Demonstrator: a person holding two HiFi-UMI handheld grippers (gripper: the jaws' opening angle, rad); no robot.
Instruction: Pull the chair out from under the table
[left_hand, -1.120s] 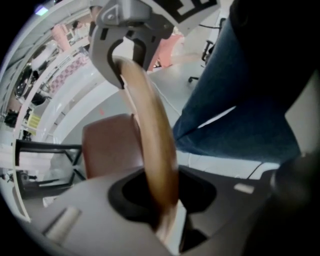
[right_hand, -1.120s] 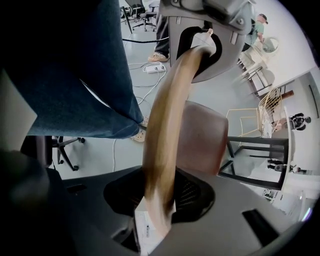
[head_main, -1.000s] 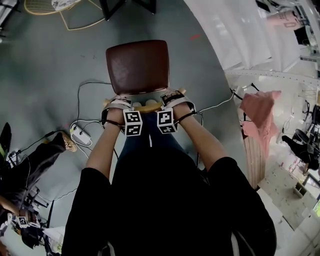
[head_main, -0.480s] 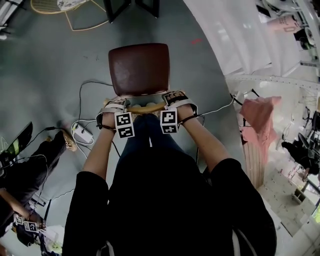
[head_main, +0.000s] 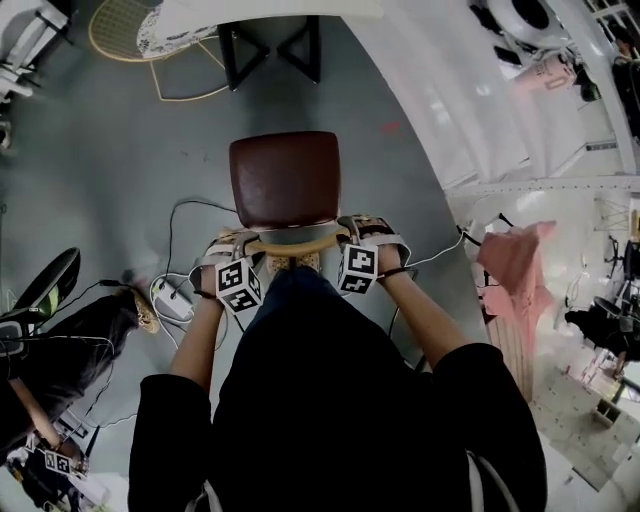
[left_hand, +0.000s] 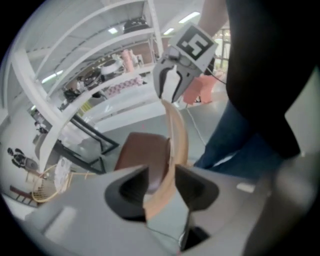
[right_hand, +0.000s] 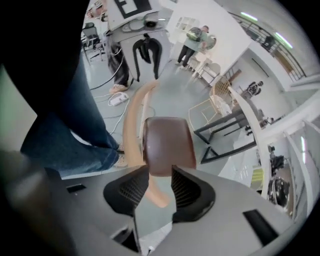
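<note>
The chair has a brown seat (head_main: 285, 180) and a curved wooden backrest (head_main: 295, 243), and it stands on the grey floor just in front of the person. My left gripper (head_main: 228, 246) is at the backrest's left end and my right gripper (head_main: 368, 226) at its right end. In the left gripper view the backrest (left_hand: 176, 135) runs between the closing jaws of the left gripper (left_hand: 162, 172), with a gap on one side. In the right gripper view the backrest's tip (right_hand: 156, 195) sits loose between the closing jaws of the right gripper (right_hand: 161, 175).
A white table (head_main: 470, 90) curves along the right, with black table legs (head_main: 270, 45) and a wire chair (head_main: 140, 40) beyond the seat. A power strip (head_main: 165, 295) and cables lie left of the chair. A pink cloth (head_main: 515, 260) hangs at the right.
Both grippers have risen, rolled and spread apart towards the backrest's ends. Their grip on the backrest has loosened. The chair sits lower in the head view.
</note>
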